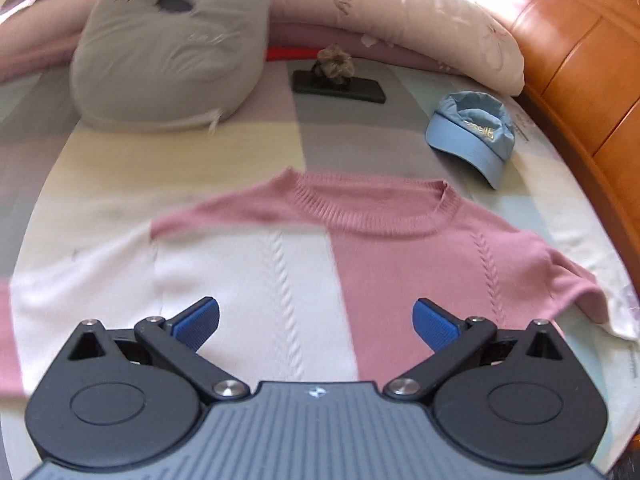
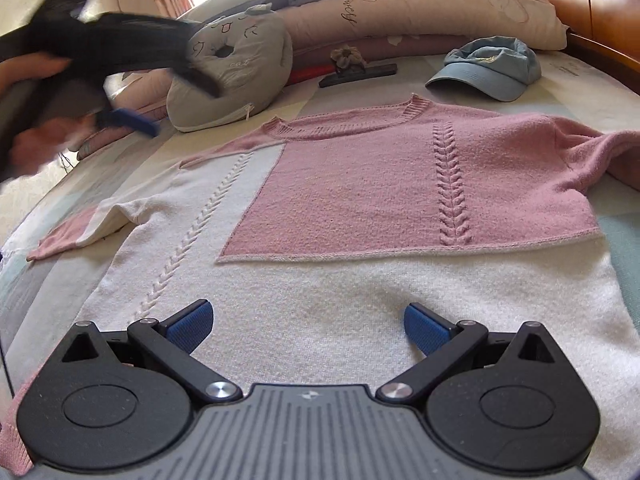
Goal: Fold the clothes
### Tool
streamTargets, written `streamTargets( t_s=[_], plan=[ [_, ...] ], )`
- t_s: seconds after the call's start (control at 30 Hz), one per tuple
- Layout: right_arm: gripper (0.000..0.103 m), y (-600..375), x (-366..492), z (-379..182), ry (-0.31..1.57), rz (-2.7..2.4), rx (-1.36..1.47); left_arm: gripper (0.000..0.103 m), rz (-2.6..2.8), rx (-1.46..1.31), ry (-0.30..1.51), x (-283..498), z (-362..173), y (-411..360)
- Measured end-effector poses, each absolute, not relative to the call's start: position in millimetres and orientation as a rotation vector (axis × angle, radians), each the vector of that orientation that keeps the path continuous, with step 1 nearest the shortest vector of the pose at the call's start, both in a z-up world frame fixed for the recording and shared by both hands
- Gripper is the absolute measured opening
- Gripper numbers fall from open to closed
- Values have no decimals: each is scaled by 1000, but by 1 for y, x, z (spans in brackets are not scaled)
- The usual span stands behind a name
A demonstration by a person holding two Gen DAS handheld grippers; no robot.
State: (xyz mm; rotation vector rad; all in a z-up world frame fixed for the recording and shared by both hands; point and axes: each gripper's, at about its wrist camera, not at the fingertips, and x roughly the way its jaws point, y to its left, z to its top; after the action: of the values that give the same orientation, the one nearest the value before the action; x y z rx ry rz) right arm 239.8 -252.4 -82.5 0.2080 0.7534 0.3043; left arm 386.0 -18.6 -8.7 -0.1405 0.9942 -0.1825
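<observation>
The sweater (image 2: 400,200) is soft knitted wool-like cloth, fuzzy and matt, with raised cable ribs. Beyond its collar, the cap (image 2: 486,70) is smooth woven cloth and the cushion (image 1: 168,48) a matt grey fabric. The headboard (image 1: 580,60) past the cap is glossy varnished wood. The right gripper (image 2: 308,326) has matt black plastic arms, ridged blue pads (image 2: 190,326) and shiny metal pins.

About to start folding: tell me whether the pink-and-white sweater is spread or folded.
Spread. The sweater lies flat, front up, on the bed, both sleeves out sideways.
</observation>
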Motion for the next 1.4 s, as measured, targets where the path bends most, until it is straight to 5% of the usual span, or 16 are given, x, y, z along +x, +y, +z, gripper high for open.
streamTargets(
  t_s=[0.43, 0.77, 0.97, 1.4],
  plan=[
    [103, -238, 237, -86, 744, 281, 106, 102, -192, -284, 1042, 361, -87, 19],
    [103, -242, 237, -84, 751, 295, 150, 102, -51, -344, 878, 392, -46, 66],
    [103, -240, 237, -84, 752, 296, 125, 102, -44, -384, 948, 382, -86, 84],
    [103, -238, 237, -85, 748, 288, 119, 102, -120, -447, 955, 395, -71, 72]
  ],
)
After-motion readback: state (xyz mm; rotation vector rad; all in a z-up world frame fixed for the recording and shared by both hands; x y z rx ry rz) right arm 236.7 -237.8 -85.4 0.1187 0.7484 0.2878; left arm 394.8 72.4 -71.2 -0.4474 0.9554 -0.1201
